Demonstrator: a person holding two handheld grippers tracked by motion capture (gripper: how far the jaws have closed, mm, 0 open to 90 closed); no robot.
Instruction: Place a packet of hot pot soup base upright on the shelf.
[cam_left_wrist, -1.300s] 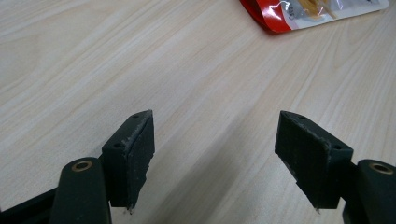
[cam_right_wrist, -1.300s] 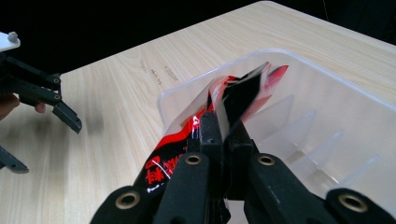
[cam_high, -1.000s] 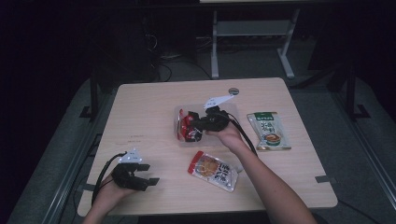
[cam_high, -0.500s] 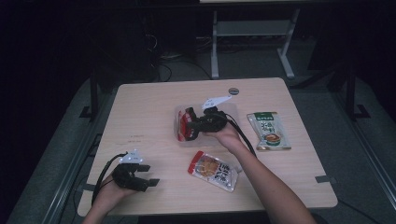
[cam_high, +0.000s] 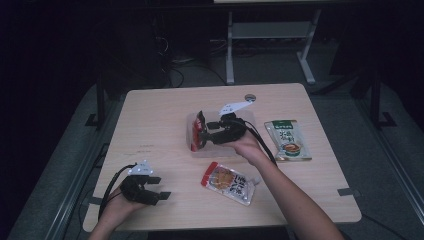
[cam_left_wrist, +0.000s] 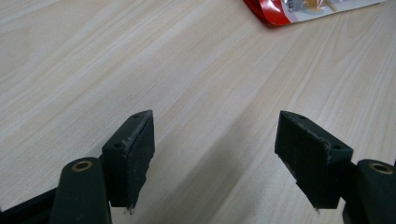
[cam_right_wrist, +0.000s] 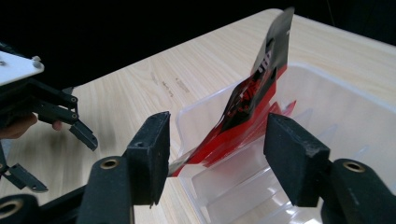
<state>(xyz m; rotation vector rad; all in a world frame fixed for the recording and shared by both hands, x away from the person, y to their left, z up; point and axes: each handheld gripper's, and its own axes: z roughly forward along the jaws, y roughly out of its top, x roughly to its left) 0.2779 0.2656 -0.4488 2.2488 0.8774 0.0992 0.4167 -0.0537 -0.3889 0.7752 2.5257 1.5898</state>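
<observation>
- While the right tongs (cam_right_wrist: 212, 154) hang over the clear plastic box (cam_high: 196, 150) in the middle of the high view, their jaws have just been opening. The red and black packet (cam_right_wrist: 247, 100) stands between them, but the pads do not press on it.
- That packet leans on the box's near wall, one end down inside and the other end poking up over the rim. So it looks like it is already dropped in the box.
- Low at the left of the high view, the left tongs (cam_high: 159, 196) rest near the worktop (cam_high: 150, 115) edge. Their jaws stand wide apart with nothing in them, just bare wood under them.
- Two packets wait outside the box, I think. A red packet with yellow snacks (cam_high: 229, 182) lies flat below the box, between the two hands. A green packet (cam_high: 287, 140) lies flat at the right, well apart from the box.
- My guess: one packet is done and two are left.
</observation>
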